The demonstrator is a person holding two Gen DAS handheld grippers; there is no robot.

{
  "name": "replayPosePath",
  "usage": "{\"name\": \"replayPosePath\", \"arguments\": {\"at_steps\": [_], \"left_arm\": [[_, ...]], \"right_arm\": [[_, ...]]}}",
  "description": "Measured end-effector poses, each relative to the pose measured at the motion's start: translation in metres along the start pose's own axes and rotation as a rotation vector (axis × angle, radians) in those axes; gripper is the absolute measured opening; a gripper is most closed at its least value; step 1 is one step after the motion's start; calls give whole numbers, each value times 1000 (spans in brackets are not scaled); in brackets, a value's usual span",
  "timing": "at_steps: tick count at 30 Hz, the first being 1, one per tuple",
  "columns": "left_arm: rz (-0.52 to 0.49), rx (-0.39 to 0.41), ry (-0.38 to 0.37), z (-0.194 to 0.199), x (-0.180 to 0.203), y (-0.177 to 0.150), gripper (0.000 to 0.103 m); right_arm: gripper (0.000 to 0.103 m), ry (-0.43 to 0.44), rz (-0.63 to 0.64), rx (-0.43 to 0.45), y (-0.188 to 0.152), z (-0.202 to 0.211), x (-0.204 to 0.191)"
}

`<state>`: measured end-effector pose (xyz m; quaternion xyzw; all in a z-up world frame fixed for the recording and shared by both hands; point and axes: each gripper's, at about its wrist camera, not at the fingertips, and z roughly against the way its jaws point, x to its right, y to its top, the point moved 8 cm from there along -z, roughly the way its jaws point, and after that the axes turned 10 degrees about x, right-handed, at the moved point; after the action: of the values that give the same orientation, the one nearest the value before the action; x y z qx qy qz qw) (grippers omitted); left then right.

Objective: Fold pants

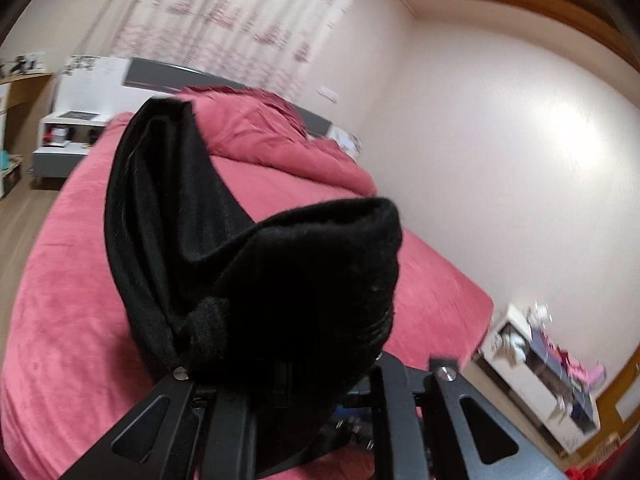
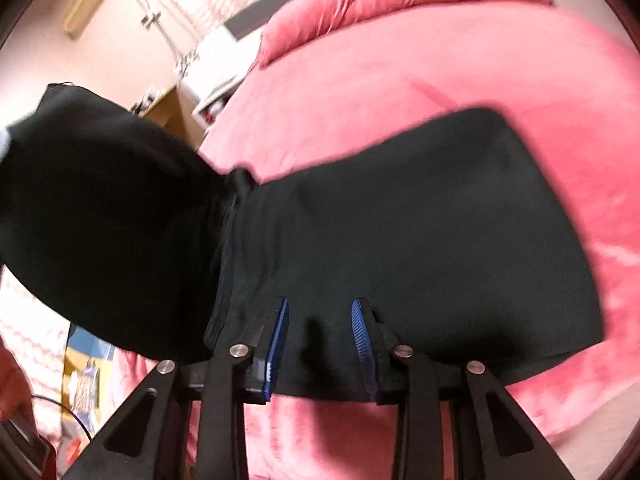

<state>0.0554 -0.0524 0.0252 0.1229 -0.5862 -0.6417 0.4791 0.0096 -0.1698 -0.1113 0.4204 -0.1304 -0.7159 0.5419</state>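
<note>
Left gripper [image 1: 288,360]: fingertips buried in a thick bunch of black pants [image 1: 256,248], jaws narrow and clamped on the cloth, pads not visible under the fabric. The bunch stands up in front of the left wrist camera, lifted off the bed [image 1: 72,320], with folded layers and a rolled hem edge at the lower left of the bunch.

Right gripper [image 2: 320,336]: jaws partly apart, blue pads [image 2: 280,340] showing on both inner faces. A small pucker of the pants' near edge sits between the pads, but the pads do not press on it; gaps show on both sides.

Pants in the right wrist view [image 2: 400,248]: one part lies flat on the bed, spread out beyond the right gripper towards the pillow end. The other part rises in a dark lifted mass at the left of the flat part, joined to it at a bunched crease.

Bed has a pink-red cover [image 2: 440,60], a rumpled duvet [image 1: 260,120] of the same colour at the head end. White nightstand [image 1: 68,136] beside the head of the bed. Low white shelf unit [image 1: 540,368] against the wall past the bed's foot corner. Patterned curtain [image 1: 240,12] behind the headboard.
</note>
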Motion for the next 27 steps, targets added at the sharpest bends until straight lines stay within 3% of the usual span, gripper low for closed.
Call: {"name": "replayPosePath", "arguments": {"at_steps": [8, 15, 27], "left_arm": [[-157, -125, -68, -48, 63, -42, 13], [-211, -239, -92, -91, 83, -81, 14], [-281, -398, -12, -159, 80, -139, 14]], "right_arm": [[35, -73, -176, 124, 31, 50, 73], [35, -101, -253, 166, 33, 68, 98], [35, -132, -307, 178, 33, 84, 125]]}}
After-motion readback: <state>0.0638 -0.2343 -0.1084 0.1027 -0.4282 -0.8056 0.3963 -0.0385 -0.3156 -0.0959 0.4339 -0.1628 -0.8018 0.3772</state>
